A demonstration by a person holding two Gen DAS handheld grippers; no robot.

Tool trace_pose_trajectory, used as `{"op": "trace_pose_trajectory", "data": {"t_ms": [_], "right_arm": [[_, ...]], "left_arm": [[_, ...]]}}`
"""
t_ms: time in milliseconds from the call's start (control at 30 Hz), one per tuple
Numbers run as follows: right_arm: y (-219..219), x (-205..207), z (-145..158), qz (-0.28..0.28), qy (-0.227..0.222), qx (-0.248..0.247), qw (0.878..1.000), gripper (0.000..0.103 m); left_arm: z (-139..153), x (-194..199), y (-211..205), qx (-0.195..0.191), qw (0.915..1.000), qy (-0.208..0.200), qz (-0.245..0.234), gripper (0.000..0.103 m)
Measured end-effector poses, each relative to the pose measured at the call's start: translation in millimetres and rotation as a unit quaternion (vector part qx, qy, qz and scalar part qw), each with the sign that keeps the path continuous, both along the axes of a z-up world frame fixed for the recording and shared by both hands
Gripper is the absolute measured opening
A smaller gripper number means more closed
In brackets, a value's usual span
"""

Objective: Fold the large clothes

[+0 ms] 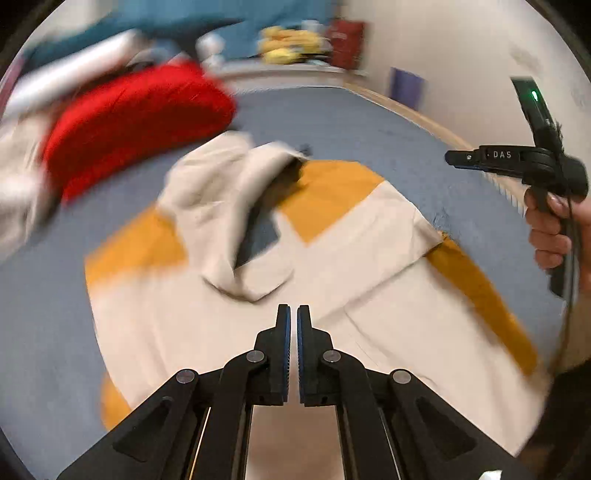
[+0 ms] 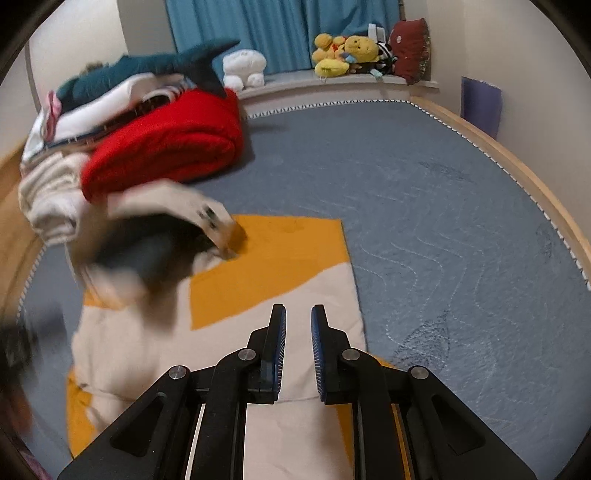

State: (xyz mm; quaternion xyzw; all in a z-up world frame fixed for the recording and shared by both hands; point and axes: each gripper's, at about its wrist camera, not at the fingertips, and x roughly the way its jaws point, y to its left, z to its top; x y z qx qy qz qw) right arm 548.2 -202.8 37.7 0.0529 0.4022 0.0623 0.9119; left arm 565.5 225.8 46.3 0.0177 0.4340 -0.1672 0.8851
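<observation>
— What is shown on the grey-blue quilted bed cover [image 2: 424,206]?

— A large cream-and-mustard-yellow cloth garment [image 1: 369,266] is seen spread flat across the middle of it. In the left wrist view, a cream part of it [image 1: 221,206] is seen bunched and blurred above the flat panels, partly lifted off the cover.

— How are the two hand-held grippers presented?

— The left black two-finger gripper [image 1: 292,314] is pictured above the cream panel with its blue-lined pads pressed almost together; nothing is seen between them. The right black two-finger gripper [image 2: 298,314] is shown over the garment's near right edge, its jaws parted by a narrow gap in which no cloth is seen. In the left wrist view the same right tool is visible at the right edge, gripped at its handle by a person's hand [image 1: 550,236].

— What is seen beyond the garment?

— A folded red blanket [image 2: 166,147] is seen at the far left of the cover, apart from the garment, with a pile of white and striped folded laundry [image 2: 66,155] beside and behind it. A teal plush shark [image 2: 159,66] is laid on top of that pile. Yellow soft toys [image 2: 343,53] are lined up on the ledge before a blue curtain [image 2: 277,33].
</observation>
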Motion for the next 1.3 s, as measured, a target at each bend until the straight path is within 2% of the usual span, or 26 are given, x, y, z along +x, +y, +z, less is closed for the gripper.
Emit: {"op": "trace_pose_trajectory", "data": {"t_ms": [67,167,200,233,300,367,500,567,600,633,667,700,767,800,867,900,933,967,1000,1067,1133,1167,1233,1267,1300], "right_arm": [[-2,-1,2,0.0,-0.001,0.019,1.0,0.016],[1,-2,2,0.006,0.004,0.047,0.999,0.016],[3,-2,1,0.009,0.006,0.05,0.999,0.016],[6,-2,0,0.013,0.008,0.05,0.999,0.016],[12,-2,-2,0.024,0.01,0.045,0.999,0.016],[15,-1,-3,0.03,0.011,0.045,0.998,0.016],[16,2,-5,0.026,0.013,0.051,0.998,0.016],[16,4,-7,0.027,0.016,0.052,0.998,0.016],[16,5,-8,0.029,0.018,0.052,0.998,0.016],[16,6,-9,0.031,0.02,0.053,0.998,0.016],[15,7,-10,0.032,0.022,0.054,0.998,0.016],[15,8,-10,0.033,0.025,0.057,0.998,0.016],[12,10,-12,0.031,0.027,0.062,0.997,0.016],[10,11,-11,0.031,0.027,0.063,0.997,0.016],[7,11,-11,0.029,0.028,0.07,0.997,0.016],[7,12,-11,0.03,0.028,0.074,0.996,0.016],[7,13,-11,0.031,0.028,0.079,0.996,0.016],[7,13,-11,0.032,0.028,0.081,0.996,0.016],[7,14,-12,0.034,0.029,0.086,0.995,0.016],[7,16,-13,0.039,0.032,0.097,0.994,0.016],[8,16,-16,0.043,0.036,0.113,0.992,0.016],[8,17,-17,0.047,0.039,0.124,0.99,0.016],[10,17,-20,0.055,0.044,0.144,0.987,0.016],[12,18,-23,0.061,0.05,0.156,0.985,0.017],[15,18,-26,0.068,0.057,0.165,0.982,0.022]], "left_arm": [[-2,-14,14,-0.039,0.9978,0.0,0.053,0.005],[-10,8,29,-0.063,0.9924,0.011,0.105,0.015],[-13,24,29,-0.061,0.9909,0.015,0.119,0.024],[-17,43,29,-0.066,0.9893,0.019,0.129,0.037],[-37,74,44,-0.088,0.985,0.049,0.14,0.048],[-55,105,59,-0.094,0.9762,0.07,0.182,0.047],[-93,141,89,-0.169,0.9513,0.096,0.239,0.047],[-109,155,94,-0.177,0.9452,0.115,0.249,0.044],[-114,159,96,-0.187,0.9432,0.12,0.247,0.032],[-116,162,94,-0.213,0.9416,0.123,0.23,0.008],[-111,161,91,-0.226,0.9426,0.124,0.212,0.002],[-100,159,88,-0.215,0.9491,0.108,0.204,0.002],[-57,148,80,-0.163,0.9691,0.04,0.181,0.0],[-30,138,75,-0.137,0.9762,0.0,0.168,0.0],[12,116,62,-0.095,0.9825,-0.069,0.145,0.0],[32,99,45,-0.07,0.9854,-0.101,0.118,0.0],[41,91,28,-0.041,0.988,-0.117,0.092,0.0],[46,74,3,0.009,0.9899,-0.132,0.052,0.0],[44,60,-16,0.039,0.9897,-0.135,0.025,0.0],[28,34,-49,0.056,0.9911,-0.117,-0.031,0.0],[-10,13,-83,0.107,0.9871,-0.086,-0.083,0.004],[-25,8,-90,0.119,0.9868,-0.066,-0.086,0.004],[-45,6,-92,0.102,0.9916,-0.002,-0.079,0.004],[-47,7,-86,0.077,0.9948,0.023,-0.062,0.004],[-44,5,-80,0.056,0.997,0.025,-0.047,0.006]]}}
